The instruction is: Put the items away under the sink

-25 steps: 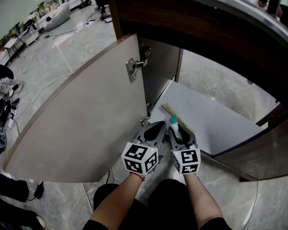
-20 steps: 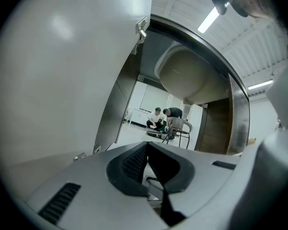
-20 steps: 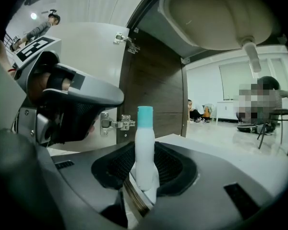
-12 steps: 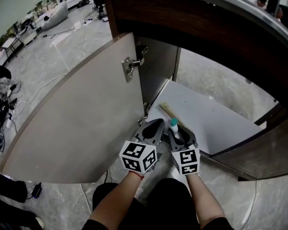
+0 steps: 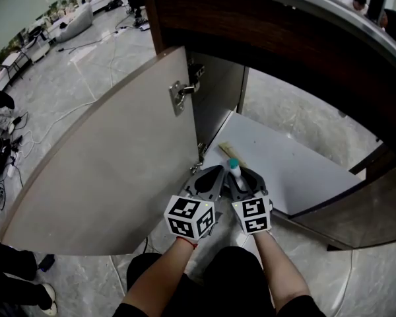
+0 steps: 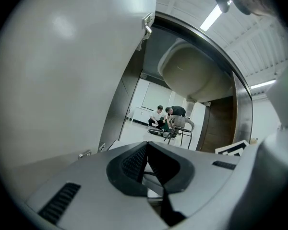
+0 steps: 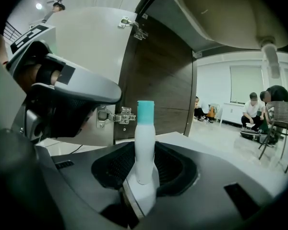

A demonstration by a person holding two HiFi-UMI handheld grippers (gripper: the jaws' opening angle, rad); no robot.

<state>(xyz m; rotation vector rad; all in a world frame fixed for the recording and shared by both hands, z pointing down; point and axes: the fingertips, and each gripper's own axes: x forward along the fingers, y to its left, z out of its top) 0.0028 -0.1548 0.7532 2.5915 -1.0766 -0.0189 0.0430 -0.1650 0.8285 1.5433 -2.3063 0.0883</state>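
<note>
White plastic with a blue-green cap: that is the bottle (image 7: 145, 143). The right gripper (image 5: 241, 177) squeezes it between its two jaws. The bottle stands straight up in the grip, and its cap pokes out above the dark pads. It is held low, right at the front edge of the cupboard floor (image 5: 297, 164) under the sink, and it does not rest on anything.

The left gripper (image 5: 212, 176) sits just beside the right one, on its left. Its jaws are pressed together with nothing between them. It is close to the bottom corner of the cupboard door (image 5: 119, 170).

That door is swung wide open to the left. Its inside is pale, and a shiny metal hinge (image 5: 183, 92) sticks out near its top edge. The other door, on the right, is dark brown and stands open too.

A thin tan strip (image 5: 226, 149) lies flat on the front of the cupboard floor, just past the bottle.

Up above, the round underside of the sink bowl (image 6: 197, 73) hangs over the space, and a pipe (image 7: 270, 56) comes down from it.

Far off, past the cupboard, some people (image 6: 165, 115) crouch on the floor near a chair (image 6: 183, 127).
</note>
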